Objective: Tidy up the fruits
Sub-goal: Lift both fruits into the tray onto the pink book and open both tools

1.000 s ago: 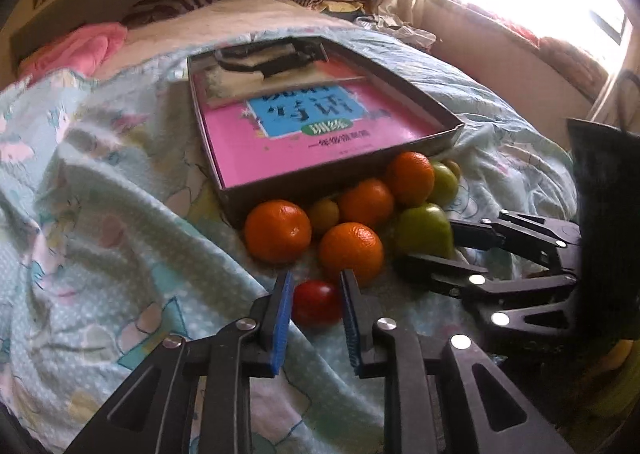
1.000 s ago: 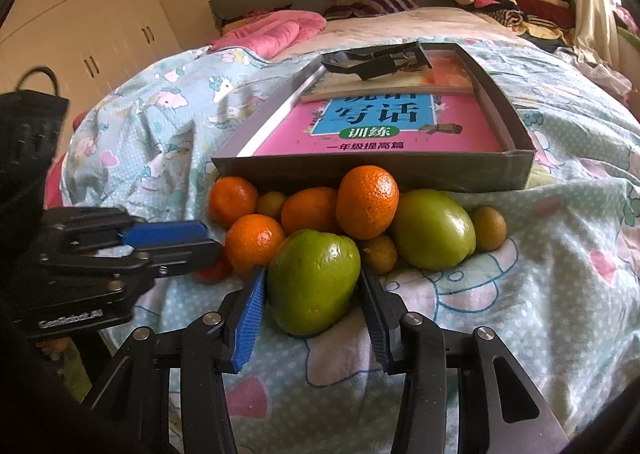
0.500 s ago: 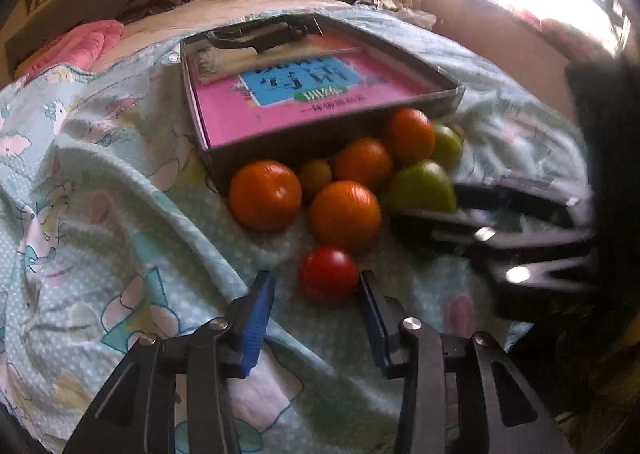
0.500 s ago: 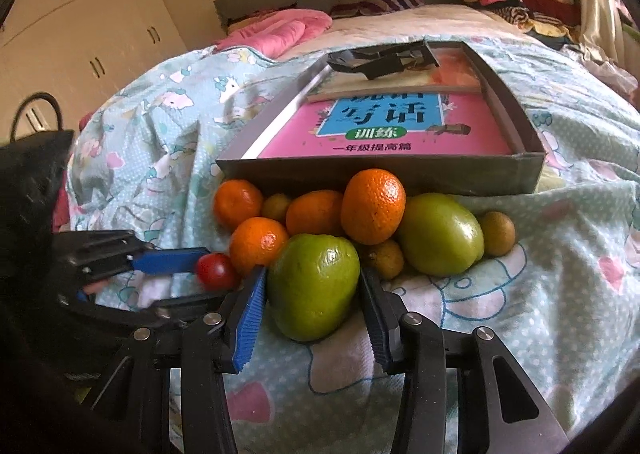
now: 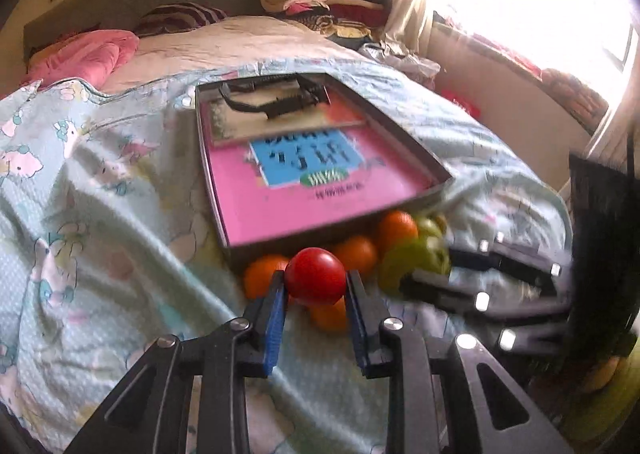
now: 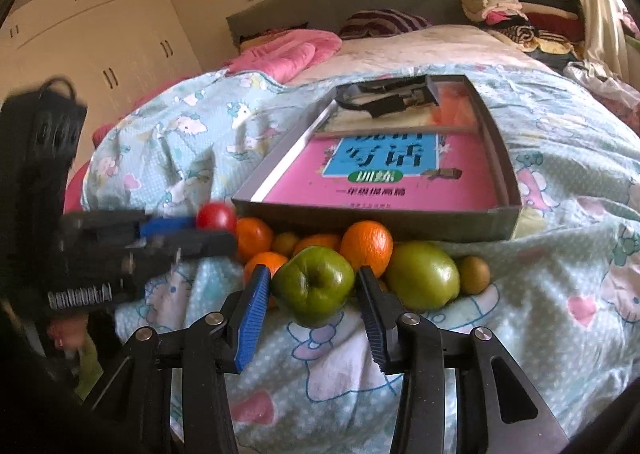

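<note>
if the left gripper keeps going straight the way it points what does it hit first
Most likely the near wall of the box, just beyond the oranges. The left gripper holds the red tomato above the pile, so it may clear the fruit, though depth is unclear.

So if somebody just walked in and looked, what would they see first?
Probably the shiny red tomato, pinched in the left gripper and held up in front of the fruit pile. Next, the green apple between the fingers of the right gripper, at the front of the oranges. Behind the fruit, a grey tray on the bed holds a bright pink book.
</note>
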Action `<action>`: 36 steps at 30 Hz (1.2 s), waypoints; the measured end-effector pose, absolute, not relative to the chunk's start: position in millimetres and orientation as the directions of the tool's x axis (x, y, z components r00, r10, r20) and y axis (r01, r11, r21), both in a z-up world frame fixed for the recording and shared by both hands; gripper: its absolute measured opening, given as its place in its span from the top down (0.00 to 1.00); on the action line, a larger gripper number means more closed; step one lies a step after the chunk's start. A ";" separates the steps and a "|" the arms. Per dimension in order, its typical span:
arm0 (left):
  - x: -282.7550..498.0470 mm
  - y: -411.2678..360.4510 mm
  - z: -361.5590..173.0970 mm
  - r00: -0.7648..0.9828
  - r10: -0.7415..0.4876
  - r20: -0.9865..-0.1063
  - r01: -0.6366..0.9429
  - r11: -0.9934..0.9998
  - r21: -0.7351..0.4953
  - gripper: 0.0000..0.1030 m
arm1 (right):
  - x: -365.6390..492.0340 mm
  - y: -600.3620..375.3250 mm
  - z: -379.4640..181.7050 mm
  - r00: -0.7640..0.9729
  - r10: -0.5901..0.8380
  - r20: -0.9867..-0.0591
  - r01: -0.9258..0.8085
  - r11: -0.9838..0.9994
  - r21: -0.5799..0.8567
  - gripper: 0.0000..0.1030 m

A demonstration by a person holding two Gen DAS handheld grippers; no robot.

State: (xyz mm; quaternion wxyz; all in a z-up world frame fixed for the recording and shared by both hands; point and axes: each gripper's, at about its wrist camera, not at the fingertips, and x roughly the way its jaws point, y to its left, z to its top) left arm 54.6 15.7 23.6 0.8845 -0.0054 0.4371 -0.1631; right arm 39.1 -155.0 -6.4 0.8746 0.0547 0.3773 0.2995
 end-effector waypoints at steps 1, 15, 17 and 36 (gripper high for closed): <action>58.4 15.6 25.2 0.569 -0.291 -0.769 0.281 0.948 -0.150 0.72 | 37.9 -153.1 -8.7 0.530 0.563 -0.634 -0.488 0.814 0.315 0.56; 120.2 8.8 21.1 0.553 -0.276 -0.786 0.241 0.956 -0.166 0.72 | 71.8 -178.1 27.7 0.601 0.581 -0.548 -0.462 0.813 0.354 0.59; 126.7 7.0 15.3 0.544 -0.266 -0.795 0.231 0.959 -0.163 0.72 | 86.2 -183.5 30.7 0.625 0.562 -0.542 -0.442 0.827 0.347 0.60; 140.8 0.8 -7.3 0.520 -0.213 -0.827 0.192 0.973 -0.130 0.71 | 131.3 -165.8 -5.0 0.589 0.475 -0.654 -0.433 0.869 0.240 0.59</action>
